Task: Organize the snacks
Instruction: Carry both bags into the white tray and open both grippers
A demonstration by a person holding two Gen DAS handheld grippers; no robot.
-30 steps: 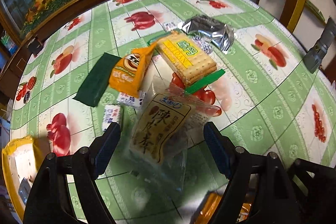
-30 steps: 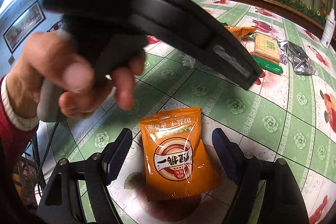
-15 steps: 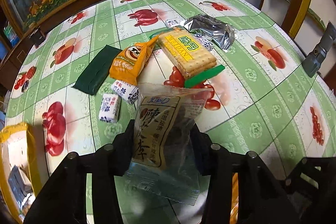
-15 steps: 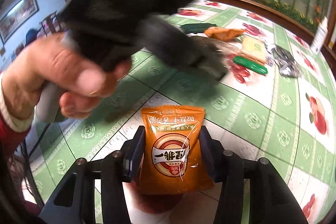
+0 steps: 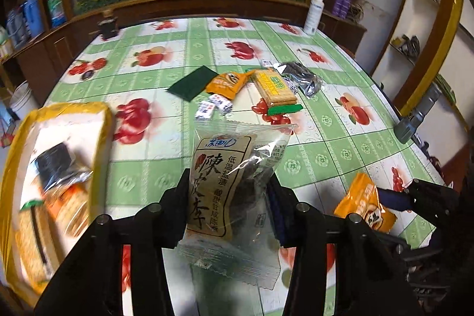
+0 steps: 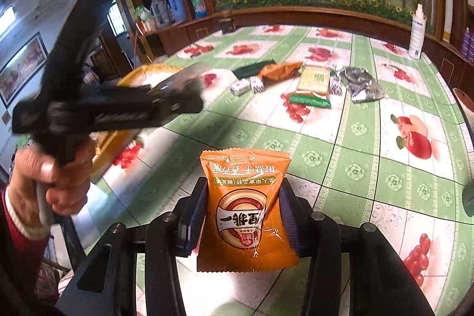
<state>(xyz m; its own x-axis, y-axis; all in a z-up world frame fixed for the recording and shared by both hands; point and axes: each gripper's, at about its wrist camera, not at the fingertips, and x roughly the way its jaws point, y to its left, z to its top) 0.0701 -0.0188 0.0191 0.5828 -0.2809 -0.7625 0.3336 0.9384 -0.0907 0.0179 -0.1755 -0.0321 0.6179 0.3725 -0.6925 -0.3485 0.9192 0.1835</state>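
Note:
My left gripper point(image 5: 228, 206) is shut on a clear snack bag with a beige label point(image 5: 225, 182) and holds it above the table. A yellow-rimmed tray point(image 5: 103, 120) with several snacks in it lies at the left. My right gripper point(image 6: 244, 212) is shut on an orange snack packet point(image 6: 243, 209) and holds it off the table; that packet also shows in the left wrist view point(image 5: 366, 208). The left gripper and the hand holding it show blurred in the right wrist view point(image 6: 118, 105), above the tray point(image 6: 148, 70).
A pile of loose snacks lies mid-table: a cracker pack point(image 5: 274, 86), an orange packet point(image 5: 226, 85), a dark green pack point(image 5: 192, 82), a silver bag point(image 5: 302, 77), small white candies point(image 5: 214, 105). A white spray bottle point(image 5: 314, 11) stands at the far edge.
Both grippers closed on their packets and lifted them. The left gripper has swung left toward the yellow tray, which now shows much larger.

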